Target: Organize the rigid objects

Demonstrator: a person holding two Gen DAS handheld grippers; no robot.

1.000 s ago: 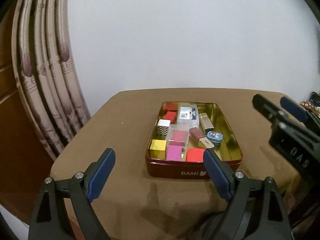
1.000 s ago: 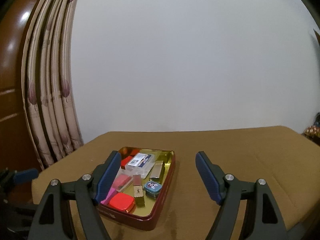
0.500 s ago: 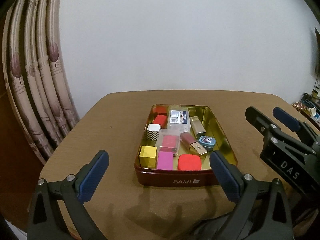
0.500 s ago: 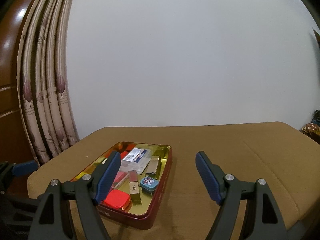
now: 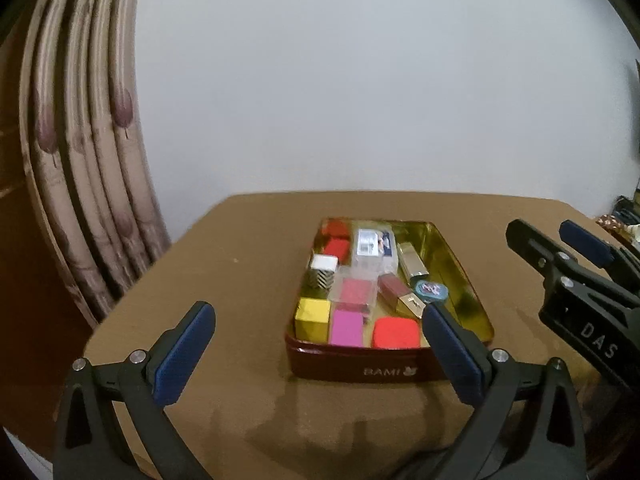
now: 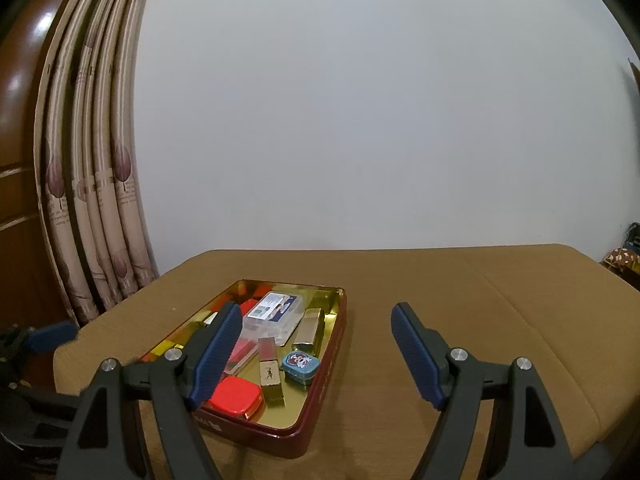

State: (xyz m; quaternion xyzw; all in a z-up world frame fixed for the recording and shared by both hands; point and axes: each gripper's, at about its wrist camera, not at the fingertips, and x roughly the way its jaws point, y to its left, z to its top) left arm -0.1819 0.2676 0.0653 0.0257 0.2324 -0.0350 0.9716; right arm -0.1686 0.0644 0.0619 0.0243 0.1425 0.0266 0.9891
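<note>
A dark red tin tray (image 5: pixel 384 370) with a gold inside sits on the brown table (image 5: pixel 248 264). It holds several small items: a yellow cube (image 5: pixel 313 319), a pink block (image 5: pixel 346 327), a red rounded case (image 5: pixel 396 332), a striped box (image 5: pixel 323 275), a clear box (image 5: pixel 373 246), lipsticks and a blue round tin (image 5: pixel 430 289). My left gripper (image 5: pixel 316 354) is open and empty, just in front of the tray. My right gripper (image 6: pixel 316 354) is open and empty, over the tray's (image 6: pixel 320 416) right near corner; it also shows in the left wrist view (image 5: pixel 560 252).
A folded patterned curtain (image 5: pixel 92 184) hangs at the left, by a wooden door (image 6: pixel 16 120). A plain white wall stands behind the table. The table's right half (image 6: pixel 480 300) is bare brown surface. Some clutter (image 6: pixel 624 258) lies beyond its right edge.
Both grippers have drifted a little; the tray now sits more centred between the left fingers and looks slightly farther. Both stay open and empty. Nothing in the tray has moved.
</note>
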